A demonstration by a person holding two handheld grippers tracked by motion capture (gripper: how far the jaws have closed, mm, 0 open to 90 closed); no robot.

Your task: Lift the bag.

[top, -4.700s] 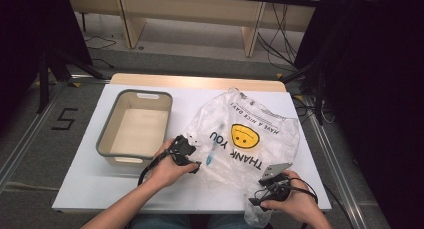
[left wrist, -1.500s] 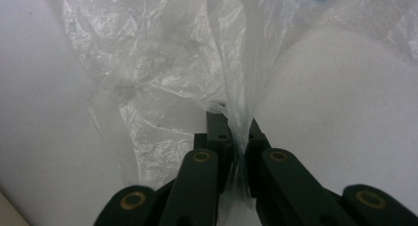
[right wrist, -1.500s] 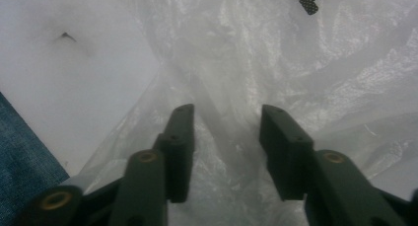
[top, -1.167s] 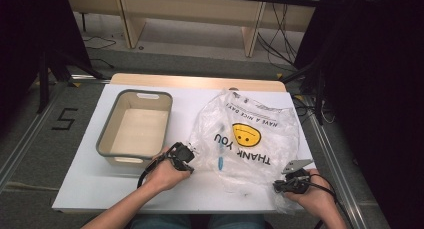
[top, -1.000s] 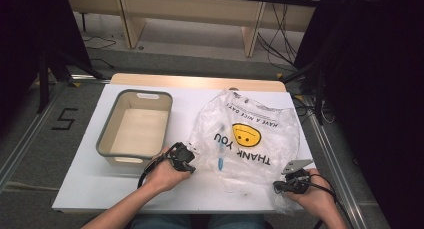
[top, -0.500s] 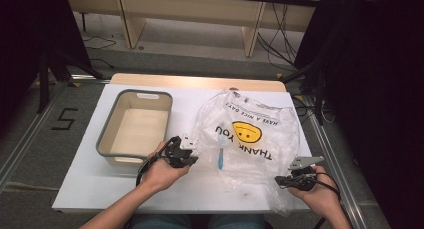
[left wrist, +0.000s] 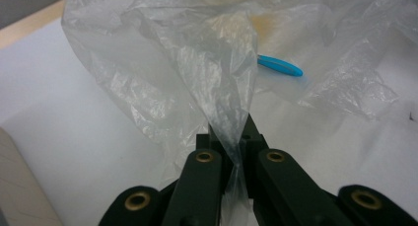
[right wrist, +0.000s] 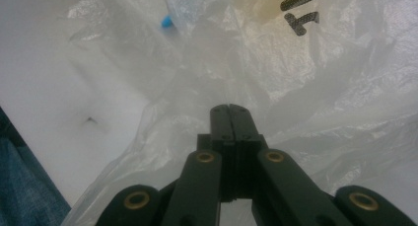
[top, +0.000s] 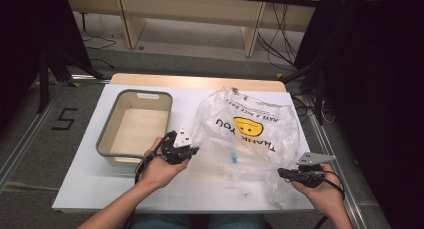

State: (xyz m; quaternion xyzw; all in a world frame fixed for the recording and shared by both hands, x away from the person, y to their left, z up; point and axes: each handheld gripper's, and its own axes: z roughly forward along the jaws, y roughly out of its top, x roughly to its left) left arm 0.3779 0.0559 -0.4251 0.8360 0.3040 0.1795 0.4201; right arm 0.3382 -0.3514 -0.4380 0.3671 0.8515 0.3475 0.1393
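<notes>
my left gripper is pinching the left edge of the bag; in the left gripper view a twisted fold of the clear film runs down between the jaws, which are pressed together on it. my right gripper sits at the near right corner of the table, its jaws pressed flat against each other in the right gripper view, with the bag's film lying all around and over them; the film seems caught there, though i cannot see it between the pads.

the bag lies spread across the right half of the table, printed side up, with a yellow face and black lettering. its far edge reaches close to the far edge of the table, its right edge comes near the right edge, and its near right corner hangs down to my right gripper by the near edge. inside the bag, near its middle, lies a small blue thing, well apart from both grippers.

a bin stands on the left half of the table, just beside my left hand; its near right corner is close to the left gripper. bare white table stays open between my two hands along the near edge, and to the left of the bin.
</notes>
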